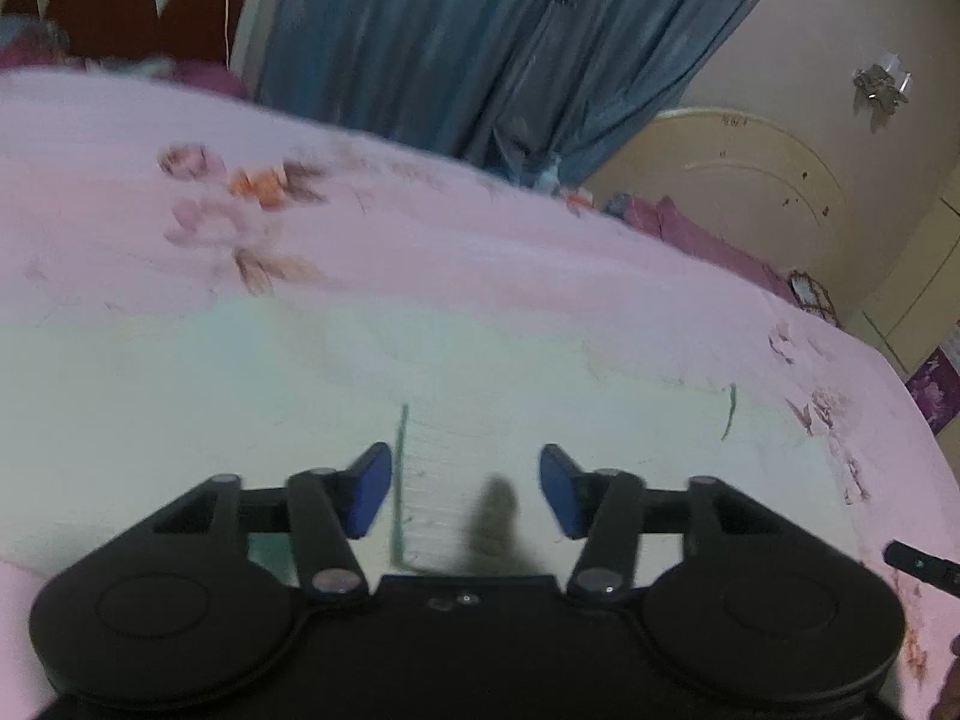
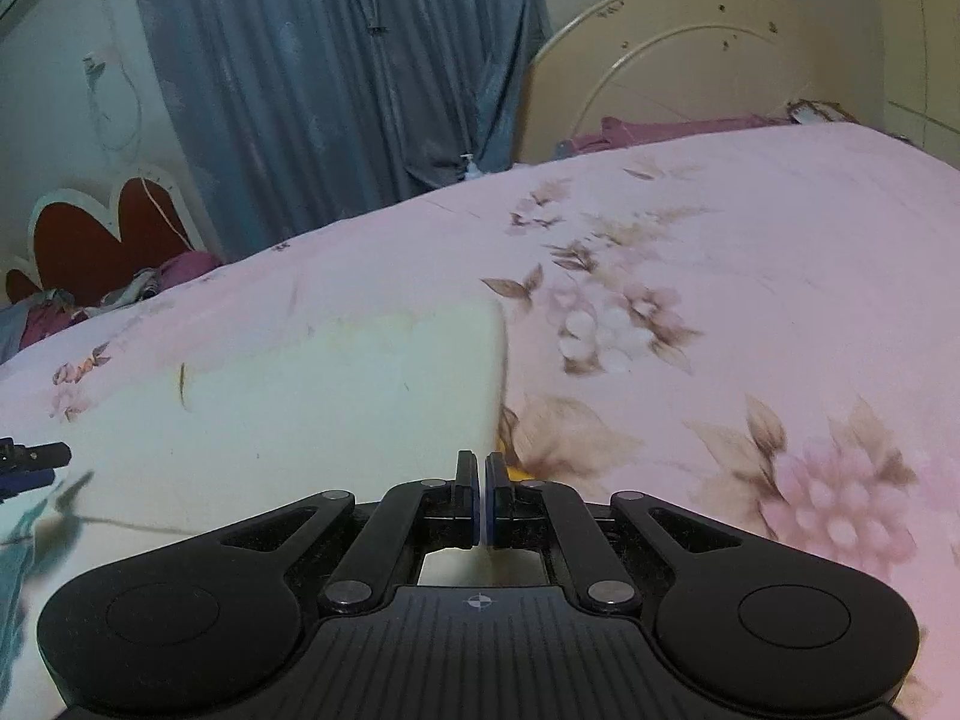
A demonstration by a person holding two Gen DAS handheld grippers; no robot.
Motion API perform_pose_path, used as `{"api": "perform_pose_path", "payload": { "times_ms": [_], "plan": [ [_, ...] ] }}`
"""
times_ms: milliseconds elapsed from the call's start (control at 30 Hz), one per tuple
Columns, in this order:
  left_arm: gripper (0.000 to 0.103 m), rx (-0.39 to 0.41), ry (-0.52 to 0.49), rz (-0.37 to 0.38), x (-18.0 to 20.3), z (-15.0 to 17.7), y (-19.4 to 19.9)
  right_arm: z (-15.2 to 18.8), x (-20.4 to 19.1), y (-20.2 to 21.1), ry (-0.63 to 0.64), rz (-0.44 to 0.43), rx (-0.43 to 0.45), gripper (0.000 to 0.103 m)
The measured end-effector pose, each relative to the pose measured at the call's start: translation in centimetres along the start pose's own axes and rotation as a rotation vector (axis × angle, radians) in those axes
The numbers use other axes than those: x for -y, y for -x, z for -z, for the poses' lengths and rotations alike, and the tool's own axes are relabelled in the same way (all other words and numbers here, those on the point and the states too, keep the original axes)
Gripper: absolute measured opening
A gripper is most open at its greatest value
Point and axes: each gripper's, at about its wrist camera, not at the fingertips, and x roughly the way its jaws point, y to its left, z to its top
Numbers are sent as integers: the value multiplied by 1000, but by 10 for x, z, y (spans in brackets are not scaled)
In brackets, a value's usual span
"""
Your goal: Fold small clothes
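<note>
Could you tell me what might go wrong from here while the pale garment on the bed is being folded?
1. The right tongs are shut at the edge of the pale garment; whether they grip cloth is unclear, so the edge may slip.
2. The left tongs stand open above it, so that side is unheld and may drag or bunch.
3. The pink bedsheet underneath could get pinched with the garment.

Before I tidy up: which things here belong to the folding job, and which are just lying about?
Job: pale garment, left gripper, right gripper.
Lying about: floral bedsheet, blue curtain, purple cloth, clothes heap, headboard.
</note>
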Motion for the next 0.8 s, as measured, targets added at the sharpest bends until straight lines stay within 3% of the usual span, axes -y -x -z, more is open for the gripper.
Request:
{"api": "perform_pose_path", "payload": {
  "times_ms": [33, 67, 100, 200, 333, 433, 533, 800],
  "plan": [
    [37, -26, 18, 1, -2, -1, -7, -2, -2, -7, 6, -12, -5, 1],
    [28, -36, 32, 4, -4, 1, -11, -3, -4, -13, 12, -21, -16, 1],
    [8, -32, 38, 8, -7, 2, -14, -3, -4, -21, 19, -30, -34, 1],
    [7, 33, 72, 22, -15, 8, -5, 4, -2, -41, 46, 8, -104, 1],
    [7, 39, 5, -16, -8, 18, -5, 5, 7, -42, 19, 30, -108, 1],
    [15, 34, 23, -19, -8, 15, -7, 0, 1, -42, 41, 17, -101, 1],
    [14, 29, -12, -36, -4, 10, -10, -5, -7, -56, 60, -18, -102, 1],
    [11, 42, 3, -49, -5, 13, -12, -56, 10, -120, 45, 43, -78, 0]
  ]
}}
